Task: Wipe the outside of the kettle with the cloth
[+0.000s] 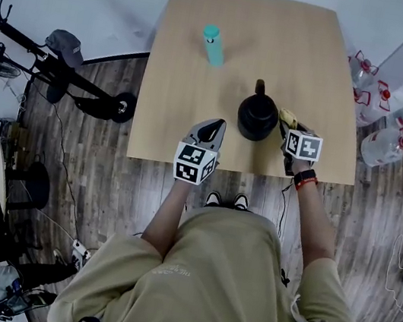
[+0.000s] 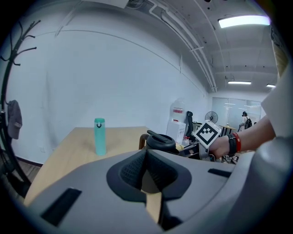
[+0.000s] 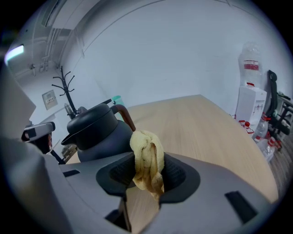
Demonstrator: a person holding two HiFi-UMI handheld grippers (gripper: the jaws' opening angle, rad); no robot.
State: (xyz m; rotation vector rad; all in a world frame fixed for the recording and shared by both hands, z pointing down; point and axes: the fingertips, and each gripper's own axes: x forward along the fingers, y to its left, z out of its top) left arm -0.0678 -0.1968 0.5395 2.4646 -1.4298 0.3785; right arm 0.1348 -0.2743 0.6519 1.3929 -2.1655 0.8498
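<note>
Cloth (image 3: pixel 147 153) is held clamped in right hand-held gripper (image 3: pixel 147 177); upright kettle (image 3: pixel 97 130) lies just ahead-left. Left hand-held gripper (image 2: pixel 146 172) is closed, empty, farther off.

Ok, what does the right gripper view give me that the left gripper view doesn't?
Only the right gripper view shows the yellow cloth bunched and pinched in the right tongs. Only the left gripper view shows the left tongs shut with nothing in them, and the person's right hand. Both show the black kettle on the wooden table.
</note>
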